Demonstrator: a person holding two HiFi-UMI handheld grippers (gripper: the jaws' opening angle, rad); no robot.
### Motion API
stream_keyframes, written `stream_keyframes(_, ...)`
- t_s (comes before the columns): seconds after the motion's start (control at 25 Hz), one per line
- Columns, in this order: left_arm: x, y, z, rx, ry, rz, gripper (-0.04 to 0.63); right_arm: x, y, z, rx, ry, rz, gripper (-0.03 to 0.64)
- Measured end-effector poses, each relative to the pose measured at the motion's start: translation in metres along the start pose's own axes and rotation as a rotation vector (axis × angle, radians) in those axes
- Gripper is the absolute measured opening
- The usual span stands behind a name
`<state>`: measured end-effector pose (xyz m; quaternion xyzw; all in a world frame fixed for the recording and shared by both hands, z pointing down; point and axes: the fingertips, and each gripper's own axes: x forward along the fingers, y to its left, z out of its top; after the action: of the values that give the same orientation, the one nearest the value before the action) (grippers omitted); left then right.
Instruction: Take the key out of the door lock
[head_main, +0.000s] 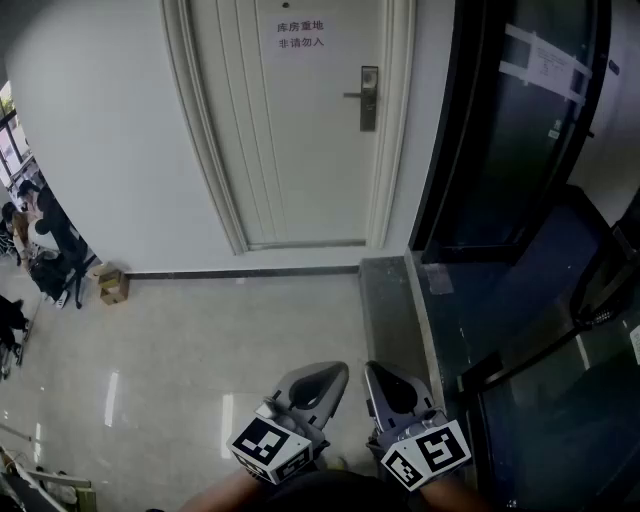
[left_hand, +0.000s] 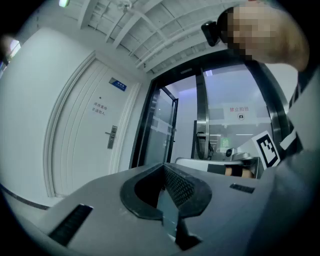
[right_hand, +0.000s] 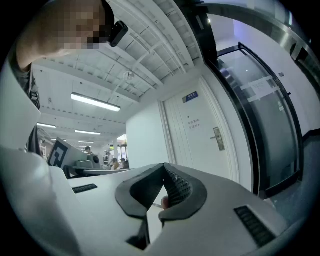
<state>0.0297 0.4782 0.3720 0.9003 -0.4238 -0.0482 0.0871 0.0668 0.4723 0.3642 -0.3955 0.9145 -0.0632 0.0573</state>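
Observation:
A white door (head_main: 290, 130) stands ahead across the hall, with a metal lock plate and lever handle (head_main: 369, 98) on its right side. The lock (left_hand: 112, 137) is far from both grippers, and it also shows as a small lock (right_hand: 218, 139) in the right gripper view. It is too small in every view to make out a key. My left gripper (head_main: 325, 378) and right gripper (head_main: 383, 384) are held low, close to my body and side by side. Both are shut with nothing between their jaws; the left gripper (left_hand: 162, 171) and the right gripper (right_hand: 164, 170) have their tips touching.
A dark glass door and partition (head_main: 520, 140) stand right of the white door, with a dark floor strip (head_main: 390, 300) in front. A printed notice (head_main: 300, 35) is on the door. A cardboard box (head_main: 112, 285) and seated people (head_main: 40, 240) are at far left.

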Motion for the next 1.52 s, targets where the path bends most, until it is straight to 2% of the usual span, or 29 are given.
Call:
stream_keyframes(0.36,0.03,0.045,-0.001,-0.006,0.006,-0.006,0.005,0.043,-0.025,-0.007,0.006,0.015,-0.007,0.008)
stream_keyframes(0.8,0.099,0.152,0.031,0.008,-0.009,-0.058,0.005,0.158,-0.077,0.007,-0.009,-0.006,-0.082,0.008)
stream_keyframes(1.08,0.126,0.224,0.042,0.007,-0.021,-0.073,0.005,0.233,-0.095,0.006,-0.026,-0.014,-0.099,0.008)
stream_keyframes(1.52,0.178,0.291,0.05,-0.011,-0.028,-0.06,0.005,0.309,-0.142,0.007,-0.042,-0.002,-0.097,0.008)
